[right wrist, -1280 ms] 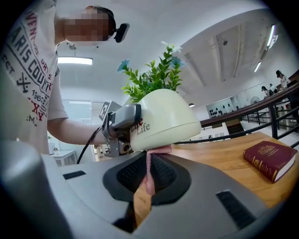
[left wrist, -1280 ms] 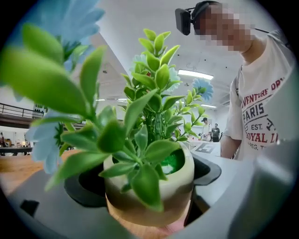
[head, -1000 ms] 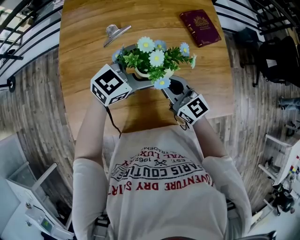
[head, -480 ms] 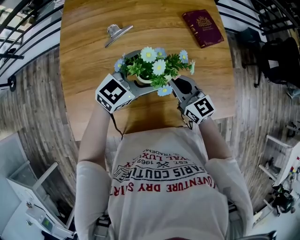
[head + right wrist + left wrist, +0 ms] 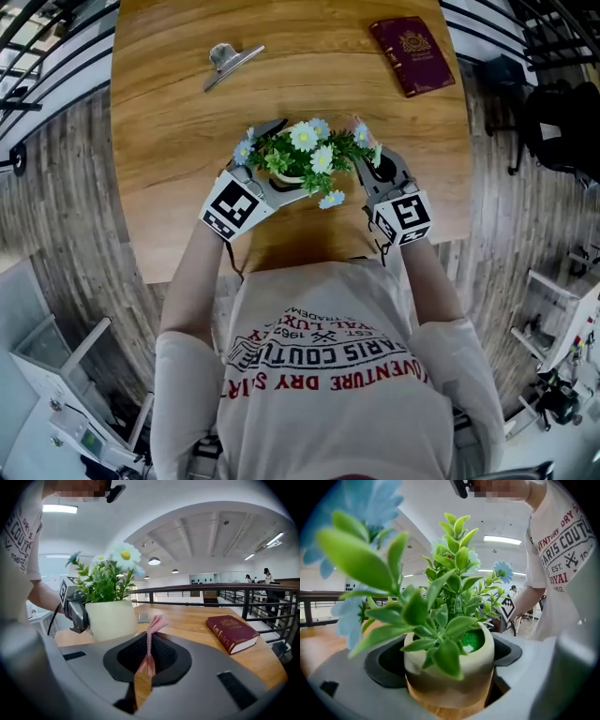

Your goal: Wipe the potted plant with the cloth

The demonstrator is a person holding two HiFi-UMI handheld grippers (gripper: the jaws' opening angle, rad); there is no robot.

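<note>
In the center of the head view, the left gripper [image 5: 270, 181] clamps the pale pot of the potted plant [image 5: 309, 155] on the wooden table [image 5: 178, 131]. Just to its right, the right gripper [image 5: 373, 167] pinches a pink cloth [image 5: 151, 641]. A red book [image 5: 416, 54] lies at upper right.

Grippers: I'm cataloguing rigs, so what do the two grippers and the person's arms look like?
Both the left gripper and right gripper are grey shells with black jaw pads. Each carries a white cube with black square markers and trails a thin black cable. The person wears a short-sleeved white T-shirt with red and black lettering.
</note>
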